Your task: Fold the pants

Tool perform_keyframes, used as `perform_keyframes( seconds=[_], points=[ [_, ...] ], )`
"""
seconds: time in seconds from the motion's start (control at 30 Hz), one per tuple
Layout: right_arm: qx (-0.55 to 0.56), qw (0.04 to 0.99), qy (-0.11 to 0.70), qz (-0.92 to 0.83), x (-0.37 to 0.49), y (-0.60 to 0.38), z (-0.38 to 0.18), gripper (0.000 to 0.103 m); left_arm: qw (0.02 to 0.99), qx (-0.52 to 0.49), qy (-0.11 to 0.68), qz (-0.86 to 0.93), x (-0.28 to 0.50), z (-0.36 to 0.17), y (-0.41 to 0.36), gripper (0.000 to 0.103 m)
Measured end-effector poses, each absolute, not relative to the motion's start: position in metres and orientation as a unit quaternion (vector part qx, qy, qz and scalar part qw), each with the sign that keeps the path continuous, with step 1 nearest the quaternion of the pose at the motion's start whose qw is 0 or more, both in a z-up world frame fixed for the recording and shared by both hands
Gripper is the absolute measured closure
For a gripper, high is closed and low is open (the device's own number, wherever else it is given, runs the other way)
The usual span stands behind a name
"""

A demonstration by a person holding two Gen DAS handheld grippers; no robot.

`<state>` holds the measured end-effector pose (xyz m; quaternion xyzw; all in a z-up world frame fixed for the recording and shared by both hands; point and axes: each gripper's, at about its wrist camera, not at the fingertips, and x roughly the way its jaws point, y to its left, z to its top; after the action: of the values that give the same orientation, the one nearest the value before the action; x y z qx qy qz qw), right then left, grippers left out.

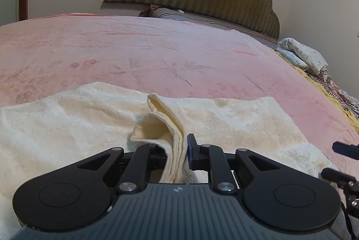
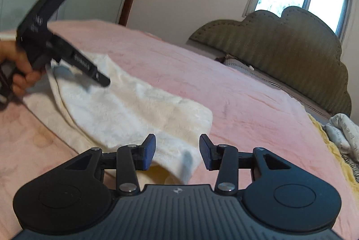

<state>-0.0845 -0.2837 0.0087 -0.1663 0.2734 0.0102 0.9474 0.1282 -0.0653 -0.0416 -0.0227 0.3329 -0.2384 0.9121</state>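
Left gripper (image 1: 177, 150) tilts down at the bed, jaws narrow with an upright fold of the cream pants (image 1: 67, 128) between them; can't tell whether the pads actually pinch. Its left finger is hidden by cloth. Right gripper (image 2: 177, 151) sits part open and empty, over the plush pants on the pink blanket (image 2: 224, 83). Right view's blurry.

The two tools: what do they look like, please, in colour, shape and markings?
Both tools, left and right, are alike: matte black linkage arms with silver pivot screws, blue ribbed finger pads, round black side discs, and a grey ribbed body with a small logo.
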Motion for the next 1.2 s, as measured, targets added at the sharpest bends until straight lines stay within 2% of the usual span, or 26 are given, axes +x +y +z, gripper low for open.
perform_keyframes(
  seconds=[0.1, 0.23, 0.47, 0.53, 0.57, 0.6, 0.8, 0.97, 1.13, 1.2],
  points=[
    [-0.180, 0.939, 0.294, 0.002, -0.089, -0.288, 0.003, 0.060, 0.913, -0.018, 0.330, -0.239, 0.127, -0.041, -0.066, 0.081],
    [-0.163, 0.946, 0.278, 0.026, -0.112, -0.298, 0.017, 0.058, 0.914, -0.020, 0.330, -0.236, 0.126, -0.042, -0.066, 0.080],
    [-0.309, 0.906, 0.290, -0.014, -0.098, -0.262, -0.019, 0.056, 0.915, -0.021, 0.331, -0.231, 0.125, -0.040, -0.068, 0.080],
    [-0.367, 0.888, 0.273, -0.057, -0.090, -0.249, -0.032, 0.049, 0.917, -0.027, 0.327, -0.228, 0.124, -0.039, -0.067, 0.080],
    [-0.397, 0.874, 0.268, -0.087, -0.088, -0.247, -0.038, 0.032, 0.917, -0.028, 0.326, -0.228, 0.124, -0.039, -0.067, 0.080],
    [-0.407, 0.869, 0.261, -0.105, -0.088, -0.249, -0.041, 0.021, 0.916, -0.026, 0.328, -0.229, 0.124, -0.040, -0.067, 0.080],
    [-0.186, 0.925, 0.319, -0.090, -0.096, -0.305, -0.019, 0.019, 0.917, -0.001, 0.326, -0.229, 0.124, -0.046, -0.073, 0.079],
    [-0.185, 0.914, 0.359, -0.046, -0.108, -0.321, 0.005, 0.020, 0.917, -0.004, 0.327, -0.227, 0.124, -0.046, -0.072, 0.077],
    [-0.036, 0.966, 0.255, -0.009, -0.108, -0.337, 0.047, 0.020, 0.919, -0.003, 0.325, -0.221, 0.122, -0.046, -0.075, 0.073],
    [-0.029, 0.970, 0.240, -0.016, -0.091, -0.331, 0.045, 0.020, 0.920, 0.000, 0.324, -0.219, 0.120, -0.045, -0.074, 0.069]
  ],
)
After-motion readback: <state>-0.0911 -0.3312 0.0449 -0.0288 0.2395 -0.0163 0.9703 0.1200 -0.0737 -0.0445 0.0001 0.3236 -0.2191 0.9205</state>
